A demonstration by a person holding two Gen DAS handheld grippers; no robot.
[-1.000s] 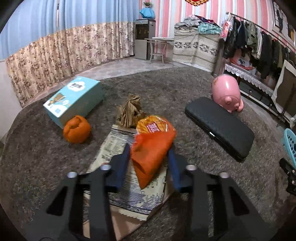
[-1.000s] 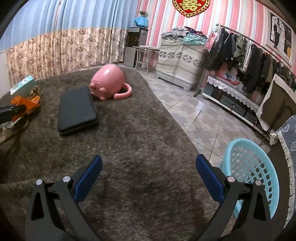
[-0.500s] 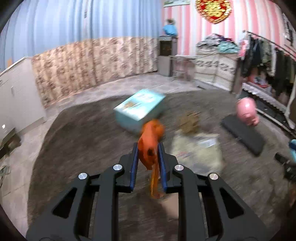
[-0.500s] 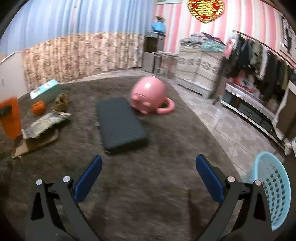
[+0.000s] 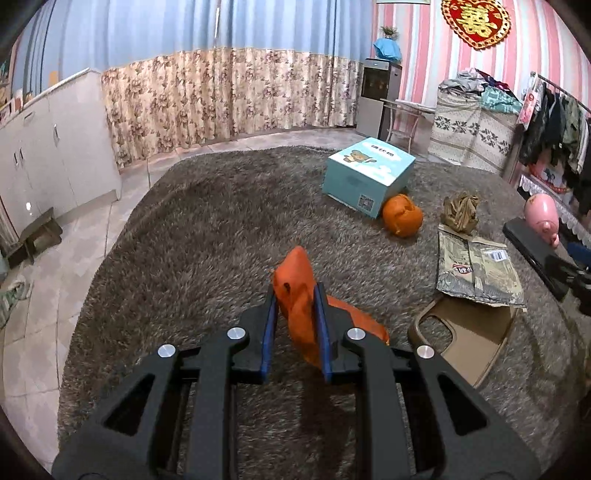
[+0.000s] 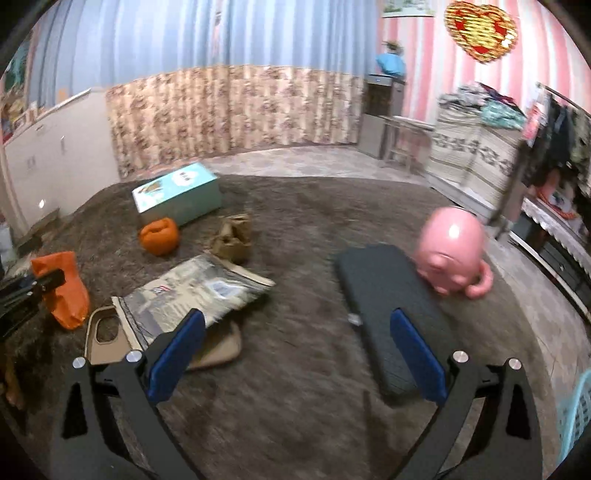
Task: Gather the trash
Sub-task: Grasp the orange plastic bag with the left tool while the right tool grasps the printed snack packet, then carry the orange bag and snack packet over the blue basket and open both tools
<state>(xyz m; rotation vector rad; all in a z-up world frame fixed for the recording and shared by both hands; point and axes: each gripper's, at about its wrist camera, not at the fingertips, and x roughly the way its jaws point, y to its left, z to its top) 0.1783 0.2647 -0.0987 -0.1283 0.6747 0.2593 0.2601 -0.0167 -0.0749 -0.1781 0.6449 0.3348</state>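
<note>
Carrying an orange plastic bag [image 5: 301,295] clamped between its blue pads, the left gripper [image 5: 295,299] holds it lifted above the grey shag carpet [image 5: 207,229] at the centre of the left wrist view; the bag hangs crumpled, its tail trailing to lower right. Its jaws have just been closing, with the bag between them. In the right wrist view the same bag shows at the left edge. The right gripper [image 6: 295,354] stands wide apart and holds nothing, aimed at the carpet between a printed foil wrapper [image 6: 199,291] and a black flat case [image 6: 388,314].

By my reading, one piece of trash is picked and in transit; the likely goal is the light blue basket [image 6: 576,417], a sliver at the lower right edge of the right wrist view. The next move calls for bringing the bag over that rim and only then letting go. Left on the carpet are the wrapper lying on a brown cardboard piece [image 5: 469,332], a crumpled brown paper wad [image 5: 460,208] and an orange ball-like lump [image 5: 402,216] touching a teal box [image 5: 369,173].

Writing: the box carries a cartoon bear and characters too small to read, plus a square code on its side; the wrapper bears a barcode label; a red and gold wall ornament [image 5: 476,20] shows a Chinese double-happiness sign.
</note>
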